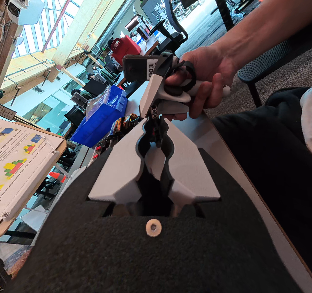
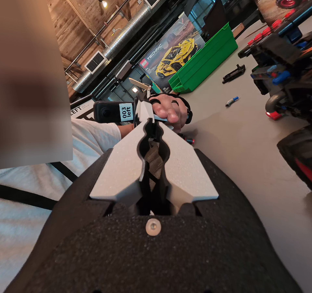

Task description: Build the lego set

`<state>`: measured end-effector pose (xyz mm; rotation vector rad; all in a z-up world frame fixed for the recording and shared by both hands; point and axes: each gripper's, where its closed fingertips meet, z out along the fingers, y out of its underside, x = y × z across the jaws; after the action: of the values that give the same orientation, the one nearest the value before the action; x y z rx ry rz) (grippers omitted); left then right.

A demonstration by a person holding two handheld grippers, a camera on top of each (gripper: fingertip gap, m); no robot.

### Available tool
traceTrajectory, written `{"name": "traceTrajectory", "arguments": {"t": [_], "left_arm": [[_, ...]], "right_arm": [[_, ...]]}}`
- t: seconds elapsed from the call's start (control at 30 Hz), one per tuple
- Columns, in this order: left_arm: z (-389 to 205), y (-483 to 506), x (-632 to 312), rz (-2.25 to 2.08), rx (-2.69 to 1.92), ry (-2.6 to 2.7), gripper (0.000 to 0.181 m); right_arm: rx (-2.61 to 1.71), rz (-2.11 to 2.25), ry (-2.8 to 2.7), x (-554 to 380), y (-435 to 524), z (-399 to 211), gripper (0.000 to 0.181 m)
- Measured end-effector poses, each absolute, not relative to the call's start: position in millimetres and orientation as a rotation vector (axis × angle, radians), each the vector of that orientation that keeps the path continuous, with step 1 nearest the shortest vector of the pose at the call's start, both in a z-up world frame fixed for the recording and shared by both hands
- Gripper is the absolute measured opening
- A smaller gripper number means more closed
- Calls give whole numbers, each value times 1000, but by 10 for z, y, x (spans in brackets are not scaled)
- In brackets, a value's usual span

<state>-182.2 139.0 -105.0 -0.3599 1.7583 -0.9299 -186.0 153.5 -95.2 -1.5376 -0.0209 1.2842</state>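
Workshop room with timber ceiling and ducts; pale table (image 2: 219, 149) carrying green bin (image 2: 207, 60), blue bin (image 1: 101, 119), toy-car box (image 2: 170, 58), dark brick-built vehicle (image 2: 283, 68) at far right. Left gripper (image 1: 154, 133) clenching on small black beam piece (image 1: 156, 129) at fingertips. Right gripper (image 2: 152, 133) meeting it tip to tip, closing on same piece. Small grey-blue pin (image 2: 232, 101) lying loose on table, right of hand (image 2: 168, 110).

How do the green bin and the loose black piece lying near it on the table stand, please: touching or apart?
Apart. The right wrist view shows a strip of bare table between the green bin and the black piece.
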Motion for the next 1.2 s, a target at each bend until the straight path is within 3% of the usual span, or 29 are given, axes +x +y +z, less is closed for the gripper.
{"name": "traceTrajectory", "arguments": {"t": [0.27, 0.43, 0.63, 0.8, 1.2], "left_arm": [[-1045, 1432, -1759, -920, -431, 1689, 8], [-1216, 1514, -1655, -934, -585, 1758, 25], [-1199, 1476, -1683, -965, -554, 1764, 8], [-1221, 1492, -1678, -907, -534, 1774, 9], [-1222, 1415, -1714, -948, -532, 1804, 9]], "right_arm": [[-1523, 1360, 34, -1806, 1554, -936, 5], [-1519, 1404, 7, -1886, 1538, -921, 5], [-1541, 1338, -7, -1905, 1566, -955, 5], [-1551, 1297, -48, -1918, 1539, -965, 11], [-1603, 1238, -143, -1926, 1456, -1008, 5]]}}
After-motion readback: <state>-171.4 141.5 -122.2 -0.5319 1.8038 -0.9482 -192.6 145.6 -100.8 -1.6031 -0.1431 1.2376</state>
